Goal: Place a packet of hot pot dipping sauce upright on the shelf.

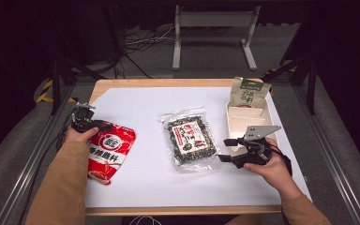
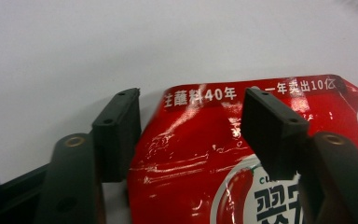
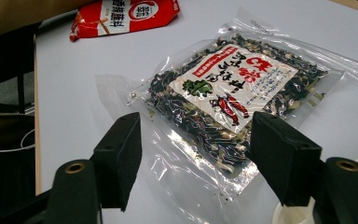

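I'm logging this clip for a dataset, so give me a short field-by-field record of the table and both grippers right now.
surface: white sheet on a wooden table
left gripper: open, jaws astride the top edge of the red packet, pads not pressing
right gripper: open, pointing at the clear packet of dark dried food, apart from it
far right: white tray with a beige and green pouch standing at its far end

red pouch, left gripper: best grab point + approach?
Take the red pouch by its flat top seal band, at the corner nearest the left gripper. It lies flat on the white sheet, so come in low from the pouch's top-left end and slide one jaw under the edge. The jaws already straddle that corner, not yet pressing.
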The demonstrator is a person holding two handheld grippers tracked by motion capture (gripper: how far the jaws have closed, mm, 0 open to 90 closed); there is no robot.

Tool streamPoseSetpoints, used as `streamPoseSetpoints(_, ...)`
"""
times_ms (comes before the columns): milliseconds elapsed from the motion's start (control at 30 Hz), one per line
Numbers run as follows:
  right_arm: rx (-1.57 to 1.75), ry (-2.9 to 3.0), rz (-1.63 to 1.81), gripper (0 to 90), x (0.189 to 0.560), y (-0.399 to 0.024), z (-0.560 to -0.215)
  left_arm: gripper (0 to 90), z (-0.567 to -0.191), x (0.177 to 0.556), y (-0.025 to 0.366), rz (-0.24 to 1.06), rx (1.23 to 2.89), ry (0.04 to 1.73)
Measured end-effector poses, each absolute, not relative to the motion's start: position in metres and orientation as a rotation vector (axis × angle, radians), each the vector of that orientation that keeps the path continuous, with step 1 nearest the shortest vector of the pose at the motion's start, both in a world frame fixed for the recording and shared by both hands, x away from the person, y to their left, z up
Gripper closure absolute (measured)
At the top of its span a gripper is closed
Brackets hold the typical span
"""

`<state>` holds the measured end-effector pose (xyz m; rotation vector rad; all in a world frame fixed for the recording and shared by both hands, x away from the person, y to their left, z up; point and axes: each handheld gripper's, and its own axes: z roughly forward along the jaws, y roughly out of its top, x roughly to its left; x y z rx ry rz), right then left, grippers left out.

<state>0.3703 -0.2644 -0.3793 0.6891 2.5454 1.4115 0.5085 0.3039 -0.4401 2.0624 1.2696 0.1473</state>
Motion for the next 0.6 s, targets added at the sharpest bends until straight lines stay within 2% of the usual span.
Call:
streamPoseSetpoints(67,0.689,2.546,1.411,34.1,0.3702,-0.2642,-0.3794,42.7,-0.4390,0.5078,0.3040,0.135,2.059,1.276)
streamPoseSetpoints(267,0.683,2.552,1.404,33.6,0.3704,-0.2631,-0.3803,63.7,-0.4365,0.5051,0.3006,0.181,2.104,1.269)
streamPoseSetpoints(300,0.682,2.554,1.402,33.6,0.3705,-0.2628,-0.3805,63.7,-0.4364,0.5047,0.2994,0.196,2.114,1.271)
streamPoseSetpoints(367,0.681,2.556,1.401,33.4,0.3704,-0.2623,-0.3808,72.6,-0.4359,0.5046,0.2985,0.210,2.129,1.267)
streamPoseSetpoints(433,0.681,2.557,1.399,33.3,0.3705,-0.2621,-0.3810,75.8,-0.4356,0.5040,0.2974,0.217,2.139,1.264)
streamPoseSetpoints(467,0.680,2.558,1.398,33.3,0.3706,-0.2622,-0.3812,84.6,-0.4350,0.5038,0.2980,0.229,2.146,1.252)
streamPoseSetpoints(500,0.681,2.558,1.399,33.3,0.3707,-0.2622,-0.3813,88.7,-0.4347,0.5034,0.2983,0.228,2.139,1.249)
streamPoseSetpoints(600,0.681,2.558,1.398,33.2,0.3706,-0.2624,-0.3814,90.0,-0.4335,0.5026,0.2989,0.220,2.139,1.241)
